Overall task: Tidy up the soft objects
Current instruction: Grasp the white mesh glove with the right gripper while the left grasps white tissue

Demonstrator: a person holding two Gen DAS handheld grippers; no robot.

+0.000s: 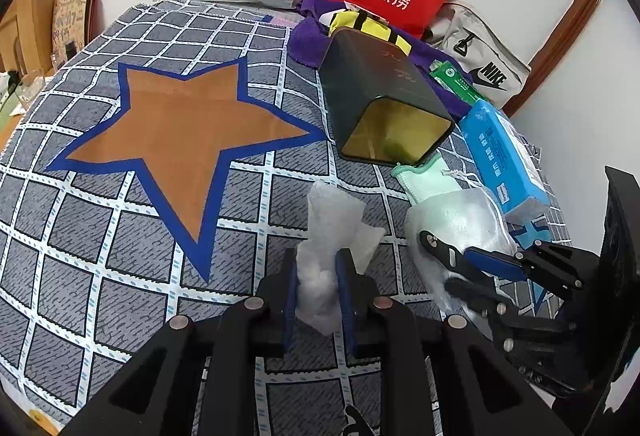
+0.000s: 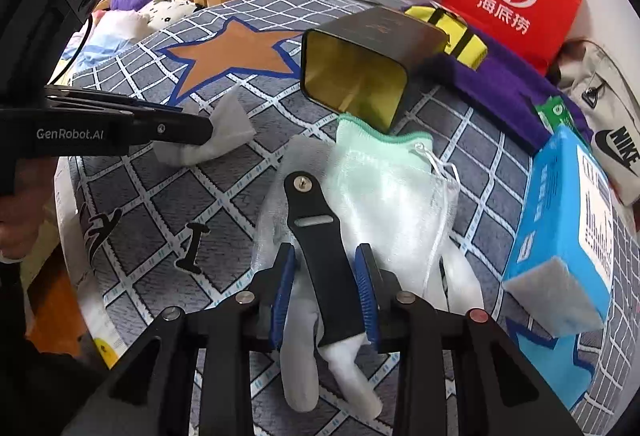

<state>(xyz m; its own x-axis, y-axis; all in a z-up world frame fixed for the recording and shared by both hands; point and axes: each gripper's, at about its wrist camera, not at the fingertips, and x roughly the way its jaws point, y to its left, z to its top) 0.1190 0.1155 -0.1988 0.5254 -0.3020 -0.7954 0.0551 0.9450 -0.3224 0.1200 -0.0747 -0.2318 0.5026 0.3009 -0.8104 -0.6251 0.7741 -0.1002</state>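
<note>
White tissue point(image 1: 320, 276) is being pinched by the left gripper point(image 1: 318, 292) at lower centre; the right gripper point(image 2: 326, 288) is clamping a black strap point(image 2: 320, 256) over the glove point(image 2: 384, 188). The tin point(image 2: 360, 76), upper centre, appears nearly empty: sorting barely begun.

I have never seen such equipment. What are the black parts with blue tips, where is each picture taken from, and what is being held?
There is no robot. A person holds two handheld grippers, each with a wide-angle camera looking along its two blue-padded fingers.

The left camera's picture shows the left gripper shut on a crumpled white tissue. The right camera's picture shows the right gripper around a black strap, which lies on a white glove; whether it squeezes is unclear.

All this is over a checked blanket with an orange star. On it also lie an open dark tin on its side, a blue tissue pack and a purple cloth.
</note>
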